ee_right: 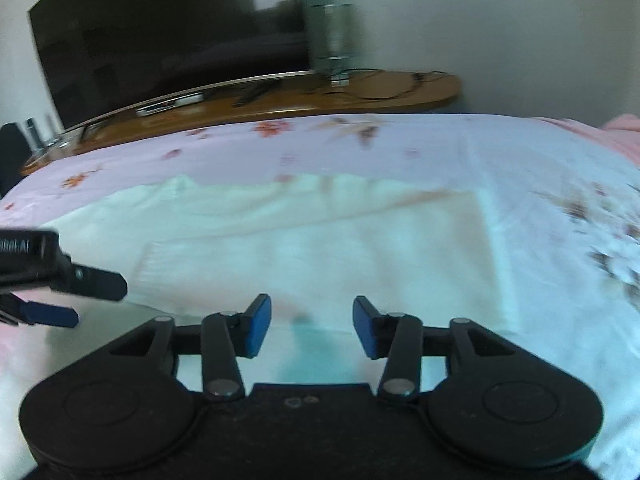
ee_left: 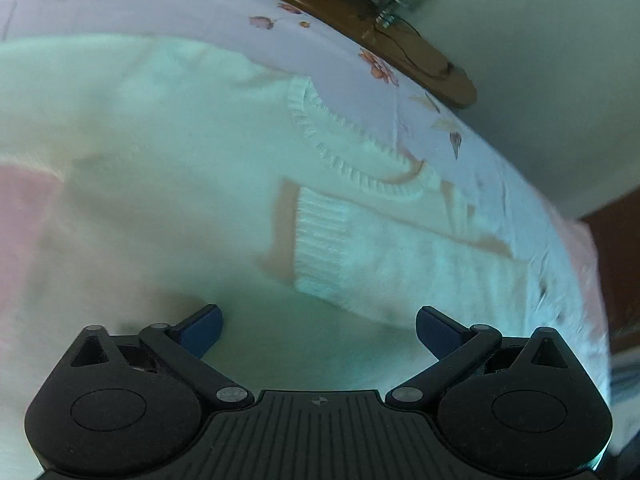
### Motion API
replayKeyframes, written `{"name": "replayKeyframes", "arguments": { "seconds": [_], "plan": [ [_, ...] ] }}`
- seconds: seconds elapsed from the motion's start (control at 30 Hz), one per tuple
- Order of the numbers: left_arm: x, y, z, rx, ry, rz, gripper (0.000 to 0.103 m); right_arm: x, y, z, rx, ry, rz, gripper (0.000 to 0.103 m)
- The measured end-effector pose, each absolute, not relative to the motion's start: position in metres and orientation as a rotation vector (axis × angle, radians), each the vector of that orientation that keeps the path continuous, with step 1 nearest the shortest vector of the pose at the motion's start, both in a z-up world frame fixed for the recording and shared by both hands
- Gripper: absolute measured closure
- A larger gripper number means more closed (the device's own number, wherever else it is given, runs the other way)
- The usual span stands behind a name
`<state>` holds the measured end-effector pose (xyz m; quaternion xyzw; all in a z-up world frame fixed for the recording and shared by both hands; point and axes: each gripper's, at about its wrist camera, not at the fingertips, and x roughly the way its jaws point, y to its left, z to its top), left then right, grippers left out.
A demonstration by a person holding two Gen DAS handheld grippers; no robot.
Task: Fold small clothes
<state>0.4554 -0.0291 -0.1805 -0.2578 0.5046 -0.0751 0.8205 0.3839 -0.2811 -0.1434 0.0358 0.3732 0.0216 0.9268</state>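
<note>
Floral bedsheet [ee_right: 400, 140], wooden shelf [ee_right: 280, 100], television [ee_right: 160, 40] behind.

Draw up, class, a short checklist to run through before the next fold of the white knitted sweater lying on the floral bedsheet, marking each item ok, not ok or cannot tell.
1. Left gripper open and empty: ok, nothing between its blue pads.
2. Right gripper open and empty: ok, its jaws stand apart with nothing between them.
3. White knitted sweater lying flat on the floral bedsheet: ok where visible; blur hides fine wrinkles.
4. Ribbed-cuff sleeve folded across the body: ok.
5. The other sleeve folded in: cannot tell.
6. Grippers apart from each other: ok, the left gripper shows only at the left edge of the right wrist view.
</note>
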Motion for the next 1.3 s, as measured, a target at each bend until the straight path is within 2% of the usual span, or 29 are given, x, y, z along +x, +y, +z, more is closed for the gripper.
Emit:
{"name": "replayKeyframes", "arguments": {
  "seconds": [0.07,0.1,0.13,0.17,0.4,0.47,0.7,1.07,1.3],
  "plan": [
    [0.458,-0.031,-0.183,-0.592,1.043,-0.143,0.001,0.377,-0.293,-0.145,0.083,0.765,0.016,0.053],
    [0.458,-0.031,-0.184,-0.613,1.023,-0.146,0.006,0.374,-0.298,-0.146,0.093,0.764,0.004,0.053],
    [0.459,-0.033,-0.186,-0.628,1.009,-0.145,0.033,0.372,-0.302,-0.148,0.103,0.763,-0.007,0.053],
    [0.462,-0.035,-0.188,-0.646,1.013,-0.147,0.054,0.371,-0.305,-0.148,0.108,0.763,-0.019,0.053],
    [0.463,-0.035,-0.19,-0.718,0.96,-0.112,0.057,0.366,-0.318,-0.155,0.11,0.768,-0.084,0.052],
    [0.462,-0.032,-0.181,-0.697,0.915,-0.104,0.1,0.366,-0.318,-0.158,0.096,0.773,-0.098,0.049],
    [0.476,-0.015,-0.149,-0.662,0.819,-0.131,0.1,0.373,-0.308,-0.172,0.062,0.807,-0.126,0.041],
    [0.474,-0.016,-0.198,-0.76,0.977,-0.125,0.1,0.374,-0.307,-0.173,0.053,0.808,-0.12,0.038],
    [0.469,0.002,-0.157,-0.679,0.82,-0.065,0.1,0.375,-0.304,-0.172,0.042,0.805,-0.135,0.037]
  ]
}}
